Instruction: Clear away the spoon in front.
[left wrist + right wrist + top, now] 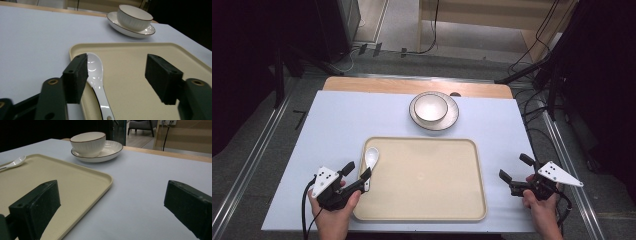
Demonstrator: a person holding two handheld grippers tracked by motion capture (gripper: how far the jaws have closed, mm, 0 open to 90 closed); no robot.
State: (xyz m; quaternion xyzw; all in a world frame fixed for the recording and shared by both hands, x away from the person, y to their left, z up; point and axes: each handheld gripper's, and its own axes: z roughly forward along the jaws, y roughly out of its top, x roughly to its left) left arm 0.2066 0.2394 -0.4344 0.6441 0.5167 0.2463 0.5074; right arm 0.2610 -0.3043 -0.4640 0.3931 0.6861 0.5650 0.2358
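1. Spoon (370,161): glossy white ceramic, lying along the tray's left rim. Long axis runs 12 to 6 o'clock, bowl end toward 12.
2. Tray (452,205): cream, matte, rounded rectangle with a low raised lip.
3. Left claw (357,171): spread wide at the spoon handle, one pad just beside it.
4. Right claw (513,167): spread wide, at 3 o'clock off the tray.
5. Ribbed bowl (431,107) on a dark-rimmed saucer (450,119), at 12 o'clock.
6. Tabletop (337,125): pale lavender-grey covering.
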